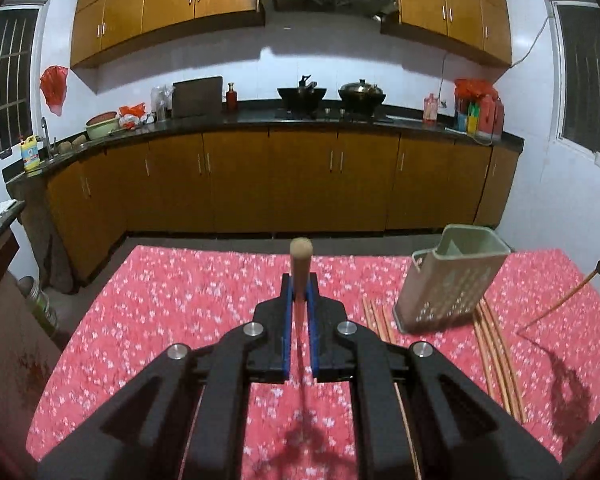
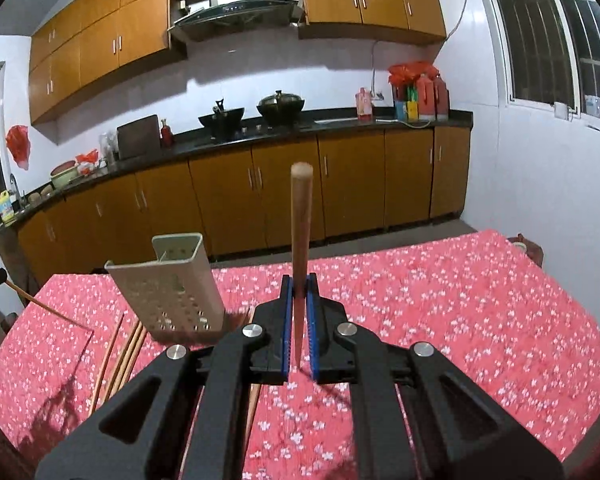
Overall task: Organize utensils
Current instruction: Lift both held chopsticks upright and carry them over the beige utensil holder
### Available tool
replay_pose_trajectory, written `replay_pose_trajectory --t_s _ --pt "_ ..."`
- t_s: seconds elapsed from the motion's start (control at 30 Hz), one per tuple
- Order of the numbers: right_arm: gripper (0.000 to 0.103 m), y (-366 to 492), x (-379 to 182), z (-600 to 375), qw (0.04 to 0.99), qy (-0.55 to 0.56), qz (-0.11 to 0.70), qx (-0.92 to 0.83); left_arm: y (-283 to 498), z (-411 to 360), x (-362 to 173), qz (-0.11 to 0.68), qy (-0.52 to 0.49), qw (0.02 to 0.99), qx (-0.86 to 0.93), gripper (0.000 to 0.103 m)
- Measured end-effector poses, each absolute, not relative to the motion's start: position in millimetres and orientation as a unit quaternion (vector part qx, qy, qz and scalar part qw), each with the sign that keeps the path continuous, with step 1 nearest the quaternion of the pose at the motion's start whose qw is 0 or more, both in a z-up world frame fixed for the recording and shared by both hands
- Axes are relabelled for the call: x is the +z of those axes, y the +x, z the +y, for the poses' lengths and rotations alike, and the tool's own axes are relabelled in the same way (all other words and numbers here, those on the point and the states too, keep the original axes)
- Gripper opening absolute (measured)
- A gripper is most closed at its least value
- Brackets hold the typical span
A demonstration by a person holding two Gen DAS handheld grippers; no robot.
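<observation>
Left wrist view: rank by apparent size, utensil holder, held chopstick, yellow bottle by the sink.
1. Utensil holder, clearly largest.
2. Held chopstick, foreshortened and very near the lens, so unsure.
3. Yellow bottle, smallest, but far away.

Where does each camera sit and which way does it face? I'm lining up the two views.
Left wrist: on the left gripper, facing the kitchen counter; its black fingers clamp a wooden chopstick; grey perforated utensil holder to its right.
Right wrist: on the right gripper, facing the same counter; it clamps another wooden chopstick; holder to its left.
Shared: holder, red floral tablecloth, loose chopsticks.
</observation>
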State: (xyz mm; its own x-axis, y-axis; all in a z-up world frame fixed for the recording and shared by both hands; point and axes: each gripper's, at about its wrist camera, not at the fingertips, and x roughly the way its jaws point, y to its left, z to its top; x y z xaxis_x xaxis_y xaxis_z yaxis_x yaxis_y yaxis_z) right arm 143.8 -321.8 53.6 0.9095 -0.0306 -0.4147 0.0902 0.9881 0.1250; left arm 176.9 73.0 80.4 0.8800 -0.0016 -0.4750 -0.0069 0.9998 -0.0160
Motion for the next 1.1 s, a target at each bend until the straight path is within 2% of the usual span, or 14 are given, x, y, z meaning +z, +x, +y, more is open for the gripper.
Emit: replay_pose_trajectory --t_s 0.2,0.5,0.63,1.1 --pt "0.007 154 66 -319 0.976 0.063 0.205 -0.030 187 71 98 0.235 -0.012 0.972 -0.003 0.008" --pt "0.007 159 157 -309 0.990 0.109 0.085 0.025 190 60 188 0.139 -0.053 0.988 -0.043 0.008" --pt "0.007 165 168 -290 0.989 0.111 0.069 0.062 191 36 211 0.111 -0.064 0.989 -0.079 0.008" --pt "0.007 206 126 -264 0.980 0.100 0.149 0.090 223 -20 174 0.167 -0.079 0.972 -0.144 0.008"
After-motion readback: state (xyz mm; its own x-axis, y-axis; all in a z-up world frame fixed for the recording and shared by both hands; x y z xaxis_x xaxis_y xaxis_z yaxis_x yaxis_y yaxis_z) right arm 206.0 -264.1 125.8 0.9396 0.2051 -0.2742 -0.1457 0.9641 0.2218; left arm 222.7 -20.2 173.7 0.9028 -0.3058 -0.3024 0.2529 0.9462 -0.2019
